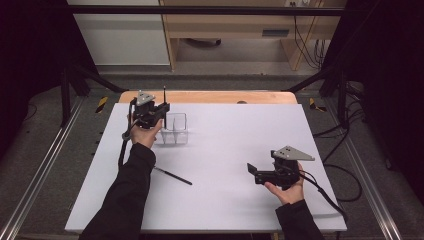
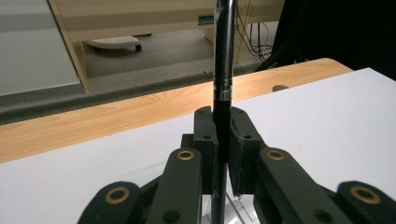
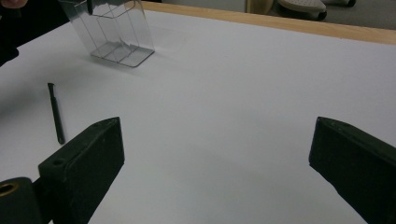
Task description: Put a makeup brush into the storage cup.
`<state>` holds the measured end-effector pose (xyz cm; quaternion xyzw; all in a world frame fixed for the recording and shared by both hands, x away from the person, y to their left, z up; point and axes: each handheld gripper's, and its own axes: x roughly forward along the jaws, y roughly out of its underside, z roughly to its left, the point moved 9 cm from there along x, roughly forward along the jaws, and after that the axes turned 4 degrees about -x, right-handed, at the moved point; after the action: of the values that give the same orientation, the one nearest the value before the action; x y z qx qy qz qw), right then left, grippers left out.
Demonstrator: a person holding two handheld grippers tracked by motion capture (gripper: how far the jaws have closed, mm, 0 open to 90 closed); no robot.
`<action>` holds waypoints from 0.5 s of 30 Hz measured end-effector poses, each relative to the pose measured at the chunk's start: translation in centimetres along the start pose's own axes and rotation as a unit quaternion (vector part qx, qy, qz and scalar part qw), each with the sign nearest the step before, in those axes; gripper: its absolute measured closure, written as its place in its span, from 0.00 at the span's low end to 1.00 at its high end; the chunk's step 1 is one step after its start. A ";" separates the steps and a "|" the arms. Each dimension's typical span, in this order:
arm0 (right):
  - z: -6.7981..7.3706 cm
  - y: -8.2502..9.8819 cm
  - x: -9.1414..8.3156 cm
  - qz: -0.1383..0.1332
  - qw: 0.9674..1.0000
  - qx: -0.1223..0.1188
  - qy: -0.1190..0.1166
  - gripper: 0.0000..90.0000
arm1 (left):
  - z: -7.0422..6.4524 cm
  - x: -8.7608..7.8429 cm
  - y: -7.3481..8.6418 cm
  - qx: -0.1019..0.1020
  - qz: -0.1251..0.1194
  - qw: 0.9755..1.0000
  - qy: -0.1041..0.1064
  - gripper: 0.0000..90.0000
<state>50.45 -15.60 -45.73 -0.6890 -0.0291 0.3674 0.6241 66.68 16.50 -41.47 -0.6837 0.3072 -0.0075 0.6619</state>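
The pen (image 2: pixel 222 70), black below with a chrome upper part, stands upright, clamped between the closed jaws of the left gripper (image 1: pixel 156 111), directly above the clear holder (image 1: pixel 176 129) that stands near the far left of the white surface (image 1: pixel 225 150). In the left gripper view the holder's transparent rim (image 2: pixel 243 210) shows just below the jaws, so the pen's lower end looks to be at or inside one of its compartments, though which one I cannot tell. A second pen (image 1: pixel 172 176) lies flat on the surface, nearer the person and well apart from the holder. The right gripper (image 1: pixel 256 171) rests low over the surface at the right, jaws wide apart and holding nothing. The main risk is that the light holder tips or slides if the pen is pushed down at a slant or catches a divider. Releasing too high could also let the pen bounce, lean hard against a wall and topple the holder.
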 end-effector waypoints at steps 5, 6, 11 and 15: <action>0.0 0.0 0.0 0.001 1.000 0.000 0.000 0.04 | -0.1 0.1 0.6 0.001 0.004 1.000 0.001 0.92; 0.0 0.0 0.0 0.000 1.000 0.000 0.000 0.04 | -0.1 0.1 0.7 0.001 0.004 1.000 0.001 0.92; 0.1 0.0 0.0 0.000 1.000 0.001 -0.001 0.04 | 0.0 0.2 1.7 0.005 0.009 1.000 -0.002 0.92; 0.1 0.0 0.1 -0.001 1.000 0.003 -0.002 0.04 | 0.2 0.3 2.3 0.005 0.014 1.000 -0.002 0.92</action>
<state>50.44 -15.49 -45.76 -0.6864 -0.0303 0.3686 0.6262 66.05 16.67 -43.67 -0.6764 0.3149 0.0017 0.6658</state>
